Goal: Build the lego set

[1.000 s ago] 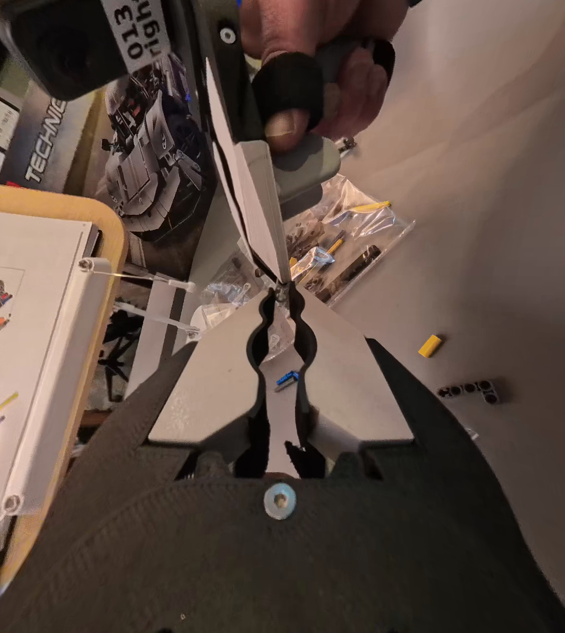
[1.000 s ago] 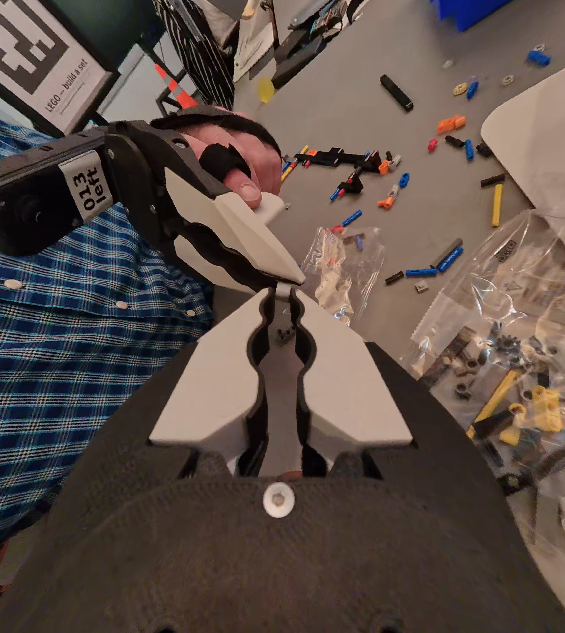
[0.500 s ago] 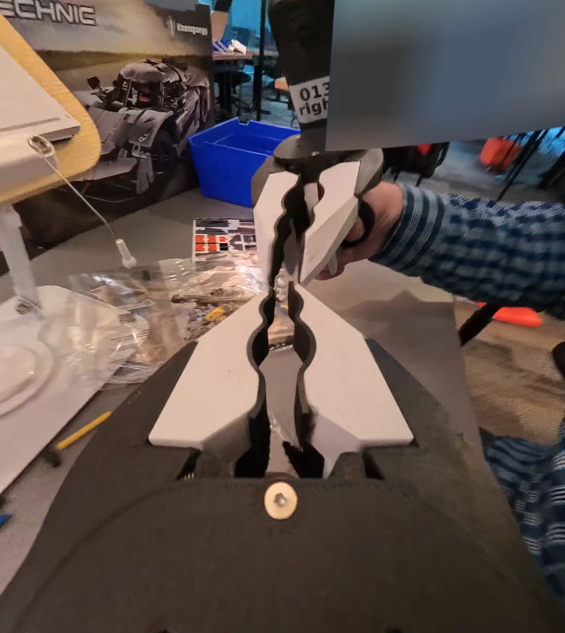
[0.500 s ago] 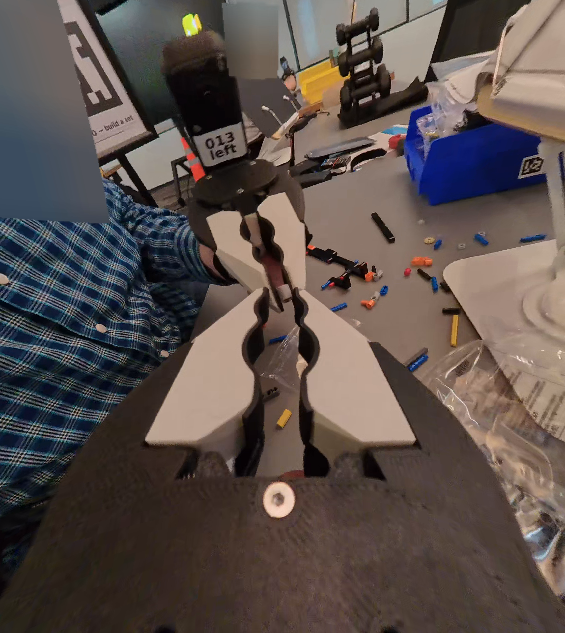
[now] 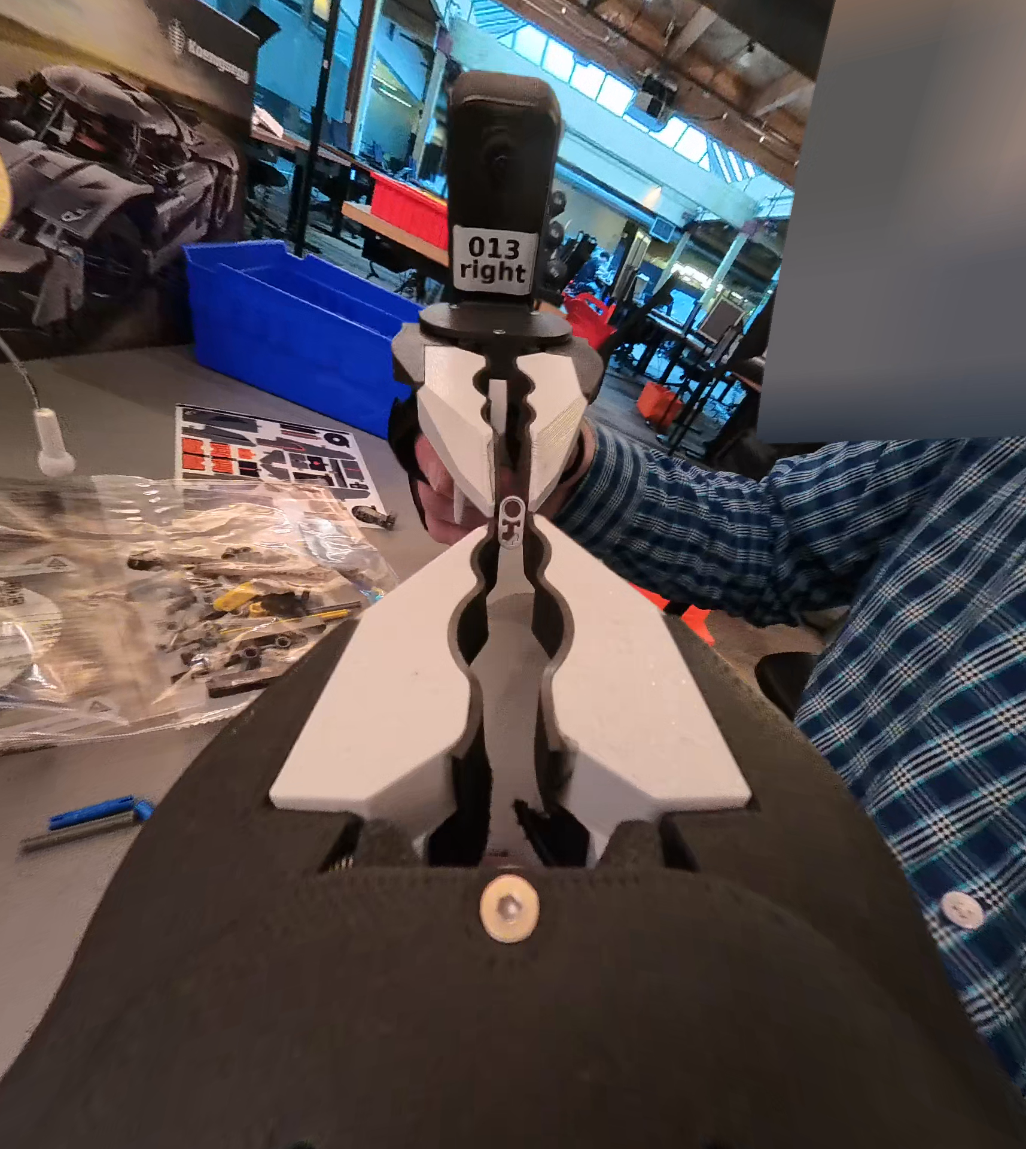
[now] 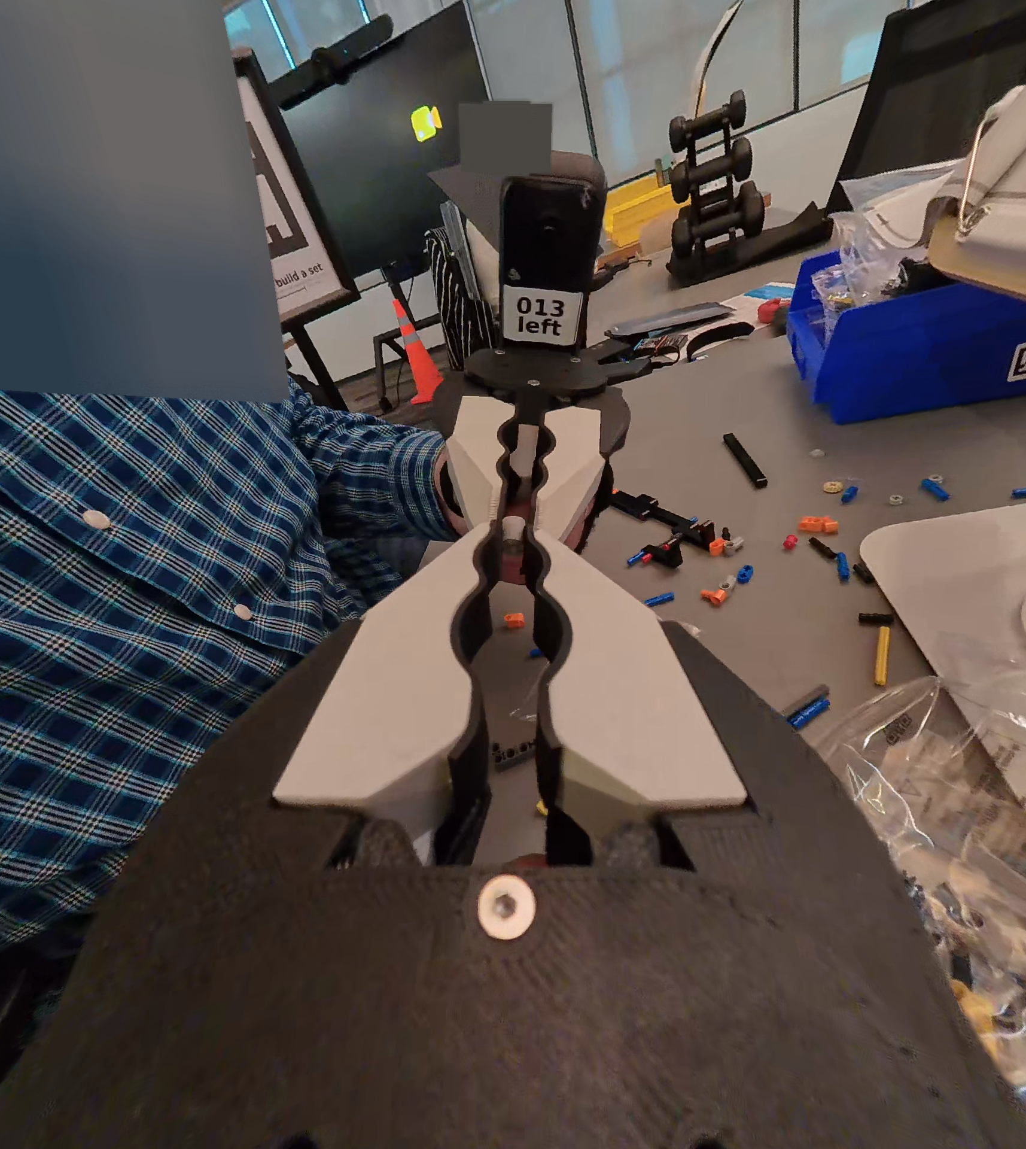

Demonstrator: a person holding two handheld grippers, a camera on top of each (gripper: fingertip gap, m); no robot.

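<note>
My left gripper point(image 5: 510, 536) is shut on a small light grey lego piece point(image 5: 511, 521) with a round hole at its top. It is held up above the grey table point(image 5: 125, 398). My right gripper point(image 5: 509, 491) faces it head-on, tip to tip, and touches the same piece. In the right wrist view my right gripper point(image 6: 514, 539) is shut on the small grey piece point(image 6: 513, 532), with the left gripper point(image 6: 519, 497) right behind it. How the piece is shared between the two is hard to tell.
A clear bag of lego parts point(image 5: 156, 597), a sticker sheet point(image 5: 274, 454) and a blue bin point(image 5: 286, 323) lie left. Loose pieces point(image 6: 728, 578), a black partial build point(image 6: 665, 519), a white stand base point(image 6: 964, 559) and another bag point(image 6: 964, 808) lie right. A person's plaid sleeve point(image 5: 746, 516) is close. Both grippers' tips are close together, under 4 cm apart.
Both grippers have swung up from pointing down at the table to level, now facing each other head-on. Their tips have stayed together on the small grey piece.
</note>
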